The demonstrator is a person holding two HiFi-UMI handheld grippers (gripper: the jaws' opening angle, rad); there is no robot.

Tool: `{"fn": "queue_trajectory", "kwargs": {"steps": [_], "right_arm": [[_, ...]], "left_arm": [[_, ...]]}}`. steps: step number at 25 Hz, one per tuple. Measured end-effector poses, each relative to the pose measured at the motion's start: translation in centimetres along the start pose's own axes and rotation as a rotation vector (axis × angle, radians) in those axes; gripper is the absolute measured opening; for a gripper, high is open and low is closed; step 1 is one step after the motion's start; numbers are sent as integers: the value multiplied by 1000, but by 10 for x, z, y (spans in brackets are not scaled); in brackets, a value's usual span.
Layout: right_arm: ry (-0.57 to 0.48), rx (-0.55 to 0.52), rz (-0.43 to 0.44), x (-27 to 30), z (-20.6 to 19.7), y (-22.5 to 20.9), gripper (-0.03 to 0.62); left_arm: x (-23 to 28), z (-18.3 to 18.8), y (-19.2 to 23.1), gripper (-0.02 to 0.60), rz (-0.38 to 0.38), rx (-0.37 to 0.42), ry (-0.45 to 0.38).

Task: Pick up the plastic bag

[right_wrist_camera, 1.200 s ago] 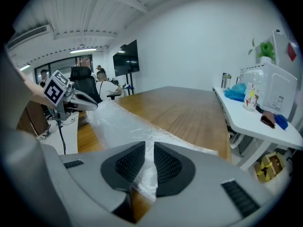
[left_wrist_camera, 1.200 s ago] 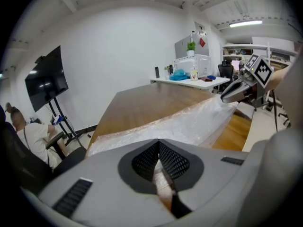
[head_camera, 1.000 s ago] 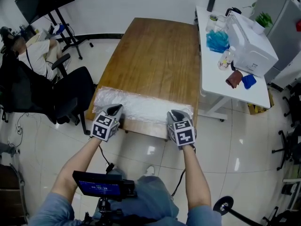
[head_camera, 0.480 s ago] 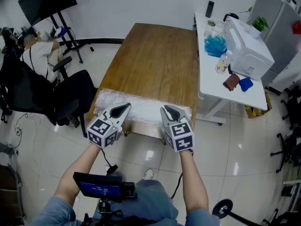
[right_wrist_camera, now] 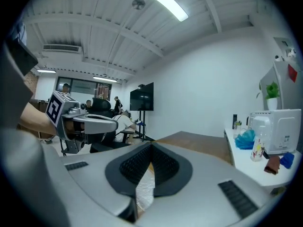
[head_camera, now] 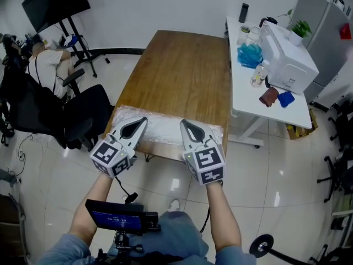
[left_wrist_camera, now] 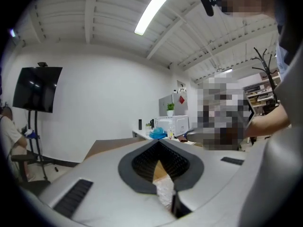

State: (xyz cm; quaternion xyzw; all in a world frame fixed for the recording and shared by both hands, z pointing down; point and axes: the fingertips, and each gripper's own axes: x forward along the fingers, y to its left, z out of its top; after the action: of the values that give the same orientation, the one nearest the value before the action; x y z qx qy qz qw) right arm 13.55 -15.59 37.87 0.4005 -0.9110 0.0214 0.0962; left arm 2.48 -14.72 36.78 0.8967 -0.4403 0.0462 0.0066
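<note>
**While 2 claws pinch it, the bag lies at the desk's near edge**

As seen from the head view, a black office chair (head_camera: 83, 112) stands at the far left, beside the wooden desk (head_camera: 182, 65). Next comes the left claw (head_camera: 141, 120), reaching in over the desk's near edge. In its own view the left claw (left_wrist_camera: 157, 143) has its tips together, with crinkled film of the plastic bag (left_wrist_camera: 164, 190) caught between the pads. That plastic bag (head_camera: 162, 127) stretches across the near end of the wooden desk, between and under both claws. Right of it, the right claw (head_camera: 183, 123) has just been closing. Its own view shows the right claw (right_wrist_camera: 151, 146) clamped on a fold of the bag (right_wrist_camera: 146, 188). Farthest right stands a white desk (head_camera: 245, 93) carrying a white box-shaped appliance (head_camera: 287, 57).
</note>
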Motion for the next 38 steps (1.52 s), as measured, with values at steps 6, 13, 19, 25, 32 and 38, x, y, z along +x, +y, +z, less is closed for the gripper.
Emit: {"fn": "queue_trajectory", "kwargs": {"steps": [6, 13, 19, 25, 32, 38], "right_arm": [[-90, -2, 27, -10, 33, 20, 2], [-167, -44, 45, -17, 67, 32, 2], [-197, -60, 47, -21, 76, 36, 2], [-195, -58, 52, -20, 78, 41, 2], [-191, -74, 56, -18, 75, 45, 2], [-185, -76, 55, -19, 75, 47, 2]], "left_arm": [[-16, 29, 0, 9, 28, 6, -62], [-23, 60, -3, 9, 51, 18, -119], [-22, 72, -11, 9, 64, 47, -111], [-22, 72, -20, 9, 38, 35, -119], [-24, 73, -21, 9, 46, 34, -126], [-26, 69, -17, 9, 57, 37, -140]]}}
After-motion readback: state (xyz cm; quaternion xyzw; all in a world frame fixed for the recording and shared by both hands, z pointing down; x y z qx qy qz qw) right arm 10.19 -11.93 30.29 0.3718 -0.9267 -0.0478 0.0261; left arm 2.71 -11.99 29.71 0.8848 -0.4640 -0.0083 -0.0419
